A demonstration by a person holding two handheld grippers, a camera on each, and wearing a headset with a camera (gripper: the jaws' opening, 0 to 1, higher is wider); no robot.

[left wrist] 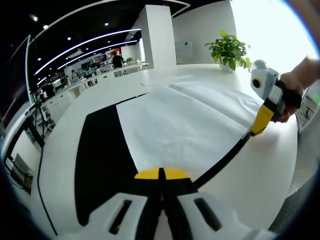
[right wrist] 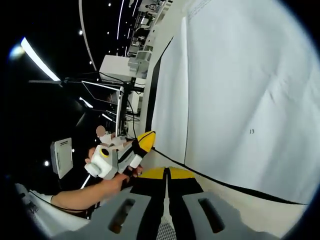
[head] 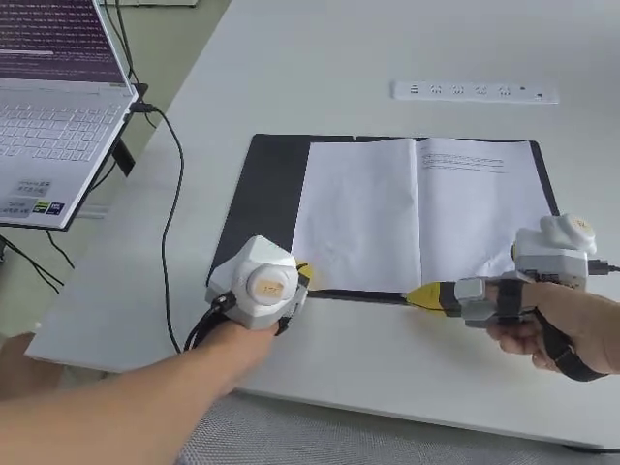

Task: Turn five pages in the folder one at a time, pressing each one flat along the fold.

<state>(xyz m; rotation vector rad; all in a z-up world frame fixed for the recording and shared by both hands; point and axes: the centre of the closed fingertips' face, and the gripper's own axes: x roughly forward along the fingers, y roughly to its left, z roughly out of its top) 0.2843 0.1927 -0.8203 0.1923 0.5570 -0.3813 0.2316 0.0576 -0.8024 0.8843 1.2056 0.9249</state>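
The folder lies open and flat on the white table, its black cover showing as a wide band on the left and a thin rim along the near edge. Two white pages face up in it: the left page is blank, and the right page has a few printed lines at its top. My left gripper sits at the near left corner of the left page. My forearm comes in from the lower left and the yellow tips point away from me over the paper. Its jaws are closed with only a thin seam between them and nothing in them. My right gripper is held from the lower right with a strap round the wrist. It points leftward along the folder's near edge, tips just below the fold, jaws likewise pressed together and empty. Farther off stand one laptop at the left, with a black cable trailing over the table edge, and one power strip beyond the folder.
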